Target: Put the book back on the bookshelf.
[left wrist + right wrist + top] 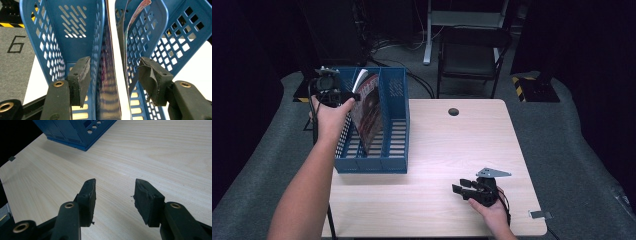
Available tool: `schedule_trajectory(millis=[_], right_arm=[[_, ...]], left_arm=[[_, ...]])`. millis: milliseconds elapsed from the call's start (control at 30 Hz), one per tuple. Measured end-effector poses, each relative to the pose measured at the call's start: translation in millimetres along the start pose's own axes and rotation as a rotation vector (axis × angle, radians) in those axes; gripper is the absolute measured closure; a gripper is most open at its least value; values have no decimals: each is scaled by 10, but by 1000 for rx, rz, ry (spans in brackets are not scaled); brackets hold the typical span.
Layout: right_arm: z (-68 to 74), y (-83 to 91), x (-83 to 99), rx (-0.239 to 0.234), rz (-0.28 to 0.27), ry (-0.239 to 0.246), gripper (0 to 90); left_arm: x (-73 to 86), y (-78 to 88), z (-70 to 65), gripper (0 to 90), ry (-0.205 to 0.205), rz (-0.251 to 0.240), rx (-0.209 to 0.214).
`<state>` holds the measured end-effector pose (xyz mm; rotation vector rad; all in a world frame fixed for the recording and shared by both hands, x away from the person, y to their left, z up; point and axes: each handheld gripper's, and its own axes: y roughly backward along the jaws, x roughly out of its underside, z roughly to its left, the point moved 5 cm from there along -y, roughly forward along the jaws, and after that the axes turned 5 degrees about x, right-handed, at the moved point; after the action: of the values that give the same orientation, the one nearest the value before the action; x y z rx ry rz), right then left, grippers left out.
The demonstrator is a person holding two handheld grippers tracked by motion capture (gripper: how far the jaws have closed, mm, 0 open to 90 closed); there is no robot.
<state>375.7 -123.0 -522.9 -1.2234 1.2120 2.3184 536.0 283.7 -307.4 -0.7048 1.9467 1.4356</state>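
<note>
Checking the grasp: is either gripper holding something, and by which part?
Nothing is held. The left gripper straddles the magazine in the blue rack, pads apart; the right gripper is open.

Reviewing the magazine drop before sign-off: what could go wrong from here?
1. The glossy dark-red magazine leans in the blue perforated plastic file rack; its loose top pages could flop over.
2. The left gripper, jaws open astride the magazine, could snag it or the divider when pulling out.
</note>
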Motion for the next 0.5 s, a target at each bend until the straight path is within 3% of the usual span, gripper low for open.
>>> schedule_trajectory(millis=[500], right_arm=[[-4,4,5,3,6,-4,510]], left_arm=[[-77,241,-5,432,-13,-11,20]])
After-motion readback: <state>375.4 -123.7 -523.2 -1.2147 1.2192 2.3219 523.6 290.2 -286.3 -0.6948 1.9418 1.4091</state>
